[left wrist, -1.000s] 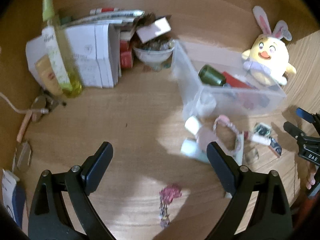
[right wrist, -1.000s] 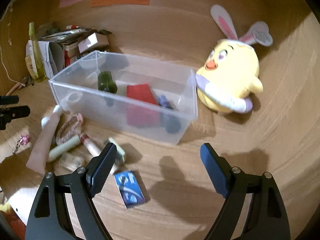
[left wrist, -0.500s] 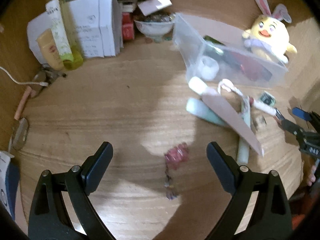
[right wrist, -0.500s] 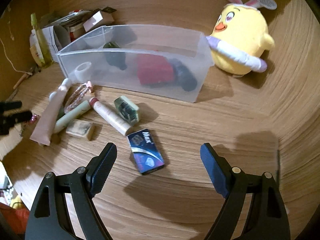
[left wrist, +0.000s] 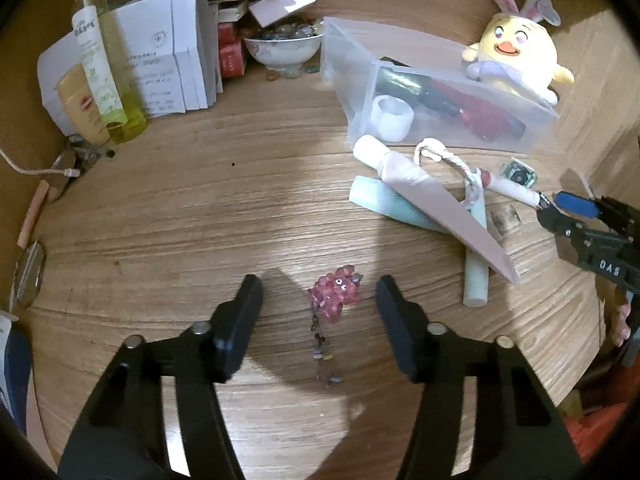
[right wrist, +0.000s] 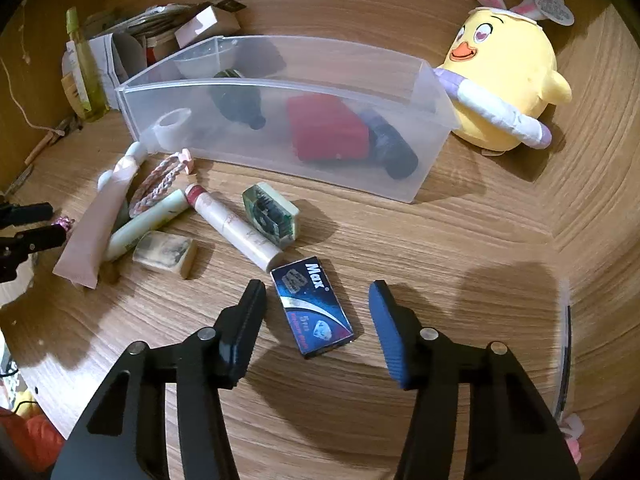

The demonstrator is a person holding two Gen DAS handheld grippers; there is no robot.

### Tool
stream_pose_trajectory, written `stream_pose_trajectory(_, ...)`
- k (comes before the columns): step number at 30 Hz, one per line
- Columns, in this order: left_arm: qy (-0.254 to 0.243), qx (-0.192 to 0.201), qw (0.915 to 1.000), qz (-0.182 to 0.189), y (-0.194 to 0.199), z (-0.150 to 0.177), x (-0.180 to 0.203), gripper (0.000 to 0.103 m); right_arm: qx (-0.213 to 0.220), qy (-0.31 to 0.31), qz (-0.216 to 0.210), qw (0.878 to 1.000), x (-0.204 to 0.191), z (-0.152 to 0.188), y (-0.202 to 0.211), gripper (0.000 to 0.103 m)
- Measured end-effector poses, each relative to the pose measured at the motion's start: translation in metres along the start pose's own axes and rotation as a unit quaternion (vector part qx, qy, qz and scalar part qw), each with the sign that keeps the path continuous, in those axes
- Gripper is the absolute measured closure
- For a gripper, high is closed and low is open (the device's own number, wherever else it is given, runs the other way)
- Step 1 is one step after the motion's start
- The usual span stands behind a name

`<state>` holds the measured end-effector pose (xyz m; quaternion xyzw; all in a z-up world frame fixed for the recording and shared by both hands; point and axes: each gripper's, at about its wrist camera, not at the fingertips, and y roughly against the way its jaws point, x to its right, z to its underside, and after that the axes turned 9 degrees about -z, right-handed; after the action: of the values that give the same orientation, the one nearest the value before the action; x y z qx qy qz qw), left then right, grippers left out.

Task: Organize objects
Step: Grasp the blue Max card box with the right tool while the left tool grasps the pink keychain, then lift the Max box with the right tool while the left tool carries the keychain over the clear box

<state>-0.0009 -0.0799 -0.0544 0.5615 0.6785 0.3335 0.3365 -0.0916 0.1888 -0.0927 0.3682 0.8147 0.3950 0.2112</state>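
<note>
Both grippers have dropped toward the tabletop [left wrist: 168, 216] within the last second, and each now frames a separate loose item. Left gripper [left wrist: 318, 294] has closed in on the pink beaded charm [left wrist: 335, 292], which a second ago lay low and small in its view and now sits between the open fingers, untouched, its short bead chain trailing toward the camera. Right gripper [right wrist: 316, 300] has moved the same way: the blue blade box [right wrist: 312, 307], earlier well ahead of it, now lies flat between its spread fingers, nearer the left one, with no contact visible.

Neither gripper holds anything. The clear plastic bin [right wrist: 280, 92] stands beyond both, beside the yellow plush chick [right wrist: 504, 80], and already contains a tape roll [right wrist: 172, 124], a dark bottle [right wrist: 236, 100], a red case [right wrist: 326, 128] and a dark tube [right wrist: 392, 148]. Still out on the wood in front of it are the pink tube [right wrist: 100, 216], a braided cord [right wrist: 160, 180], a pale green tube [right wrist: 148, 220], a white stick with a red cap [right wrist: 232, 224], a small green box [right wrist: 272, 214] and a worn eraser-like block [right wrist: 164, 252].

Judging by this alignment, a double pickup looks imminent, charm on the left and blade box on the right, with the bin the likely destination. Sorting appears roughly a third done. The charm is low and loose, so its chain may slip the fingers.
</note>
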Motion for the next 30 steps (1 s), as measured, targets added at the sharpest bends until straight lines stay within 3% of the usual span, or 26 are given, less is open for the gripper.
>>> stream_pose_trajectory(6, -0.008, 0.009, 0.9999, -0.002, 0.002, 0.002, 0.003, 0.063, 0.003, -0.017, -0.001, 1.000, 0.005, -0.002, 0.000, 0.077)
stream_pose_trajectory(10, -0.009, 0.010, 0.9999, -0.006, 0.002, 0.002, 0.002, 0.076, 0.006, -0.018, -0.001, 1.000, 0.005, -0.001, 0.000, 0.078)
stream_pose_trajectory(20, 0.000, 0.020, 0.9998, 0.002, 0.006, -0.002, 0.006, 0.076, 0.035, -0.040, -0.003, 0.999, 0.013, -0.001, 0.018, 0.078)
stream_pose_trajectory(30, 0.037, 0.074, 0.9965, 0.009, 0.031, -0.023, -0.004, 0.076, 0.076, -0.055, -0.001, 0.996, 0.017, -0.007, 0.040, 0.078)
